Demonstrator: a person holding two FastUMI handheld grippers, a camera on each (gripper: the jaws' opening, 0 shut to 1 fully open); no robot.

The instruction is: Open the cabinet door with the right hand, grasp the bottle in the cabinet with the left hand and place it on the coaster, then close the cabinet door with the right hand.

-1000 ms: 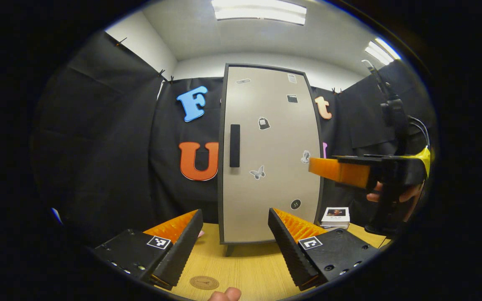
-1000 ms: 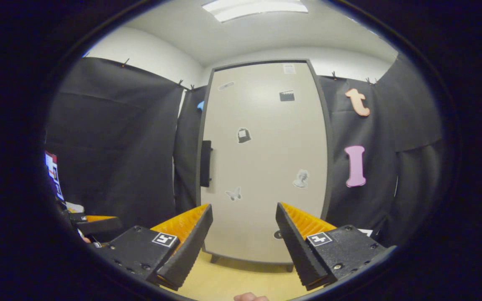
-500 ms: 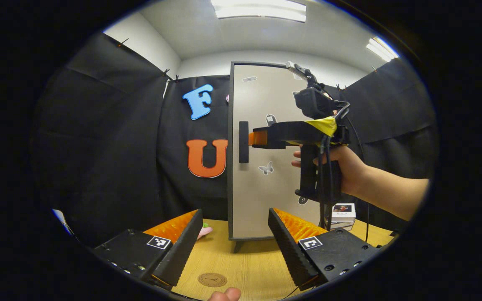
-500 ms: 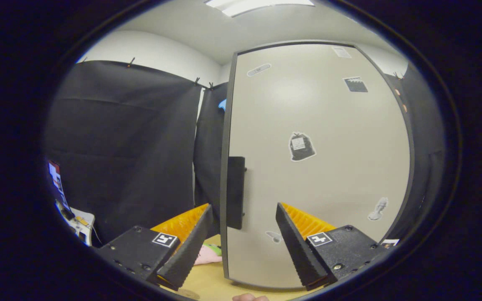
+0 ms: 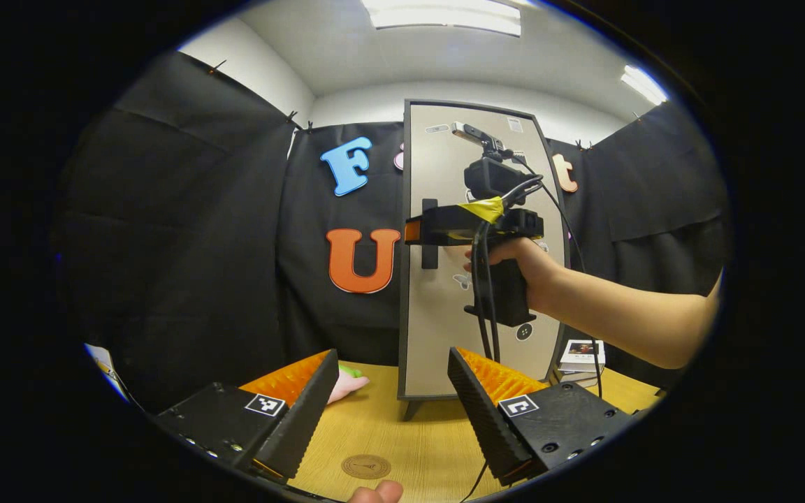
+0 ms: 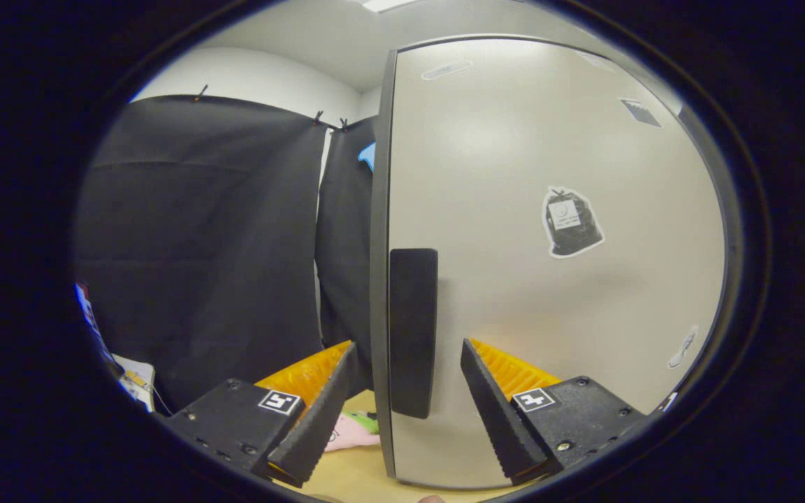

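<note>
A tall beige cabinet with a dark frame stands on the wooden table, its door closed. The black vertical handle sits near the door's left edge. My right gripper is open, its fingers straddling the lower part of the handle without pressing on it. In the left gripper view the right gripper reaches the handle, held by a hand. My left gripper hangs open low over the table, before the cabinet. A round brown coaster lies on the table below it. The bottle is hidden.
A small stack of white boxes sits on the table right of the cabinet. A pink and green soft item lies left of the cabinet foot. A cable hangs from the right gripper. A fingertip shows at the bottom edge.
The right gripper moved in toward the cabinet door and now has the handle between its open fingers. The left gripper shifted slightly left; the cabinet door stays closed.
</note>
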